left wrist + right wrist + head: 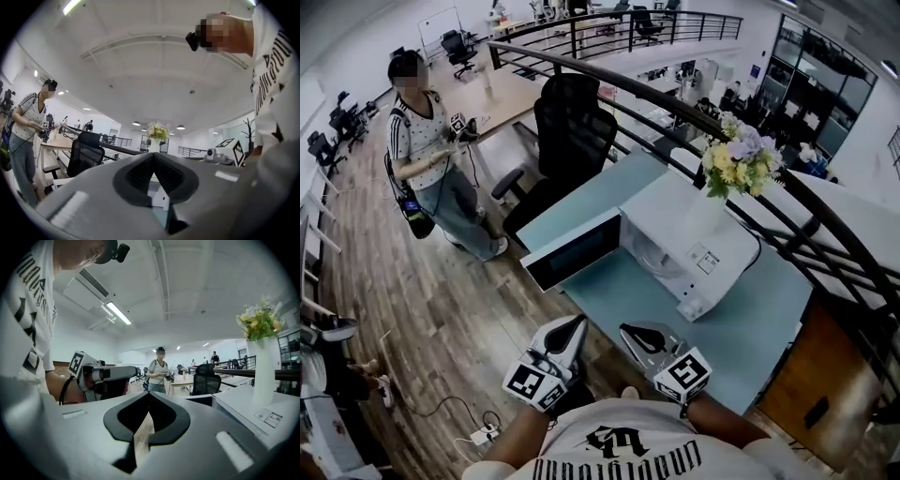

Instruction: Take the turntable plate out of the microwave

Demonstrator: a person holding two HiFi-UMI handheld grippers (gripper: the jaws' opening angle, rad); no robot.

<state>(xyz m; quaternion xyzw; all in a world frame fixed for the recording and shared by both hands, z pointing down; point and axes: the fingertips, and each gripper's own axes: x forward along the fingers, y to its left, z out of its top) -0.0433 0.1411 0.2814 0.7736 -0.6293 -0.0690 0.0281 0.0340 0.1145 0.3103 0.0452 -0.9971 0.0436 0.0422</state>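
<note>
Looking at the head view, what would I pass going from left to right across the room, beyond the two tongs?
Standing person → black office chair → bunch of flowers.

Microwave [689, 246]: smooth white casing, slight sheen; door [574, 251] with a dark glossy pane.
Table [759, 323]: pale blue top, matt.
Floor [422, 300]: wood planks, satin.
Chair [572, 122]: black mesh cloth.
Railing [830, 220]: dark metal.
Left gripper [153, 157], right gripper [149, 397]: matt grey plastic, ribbed black pads.
</note>
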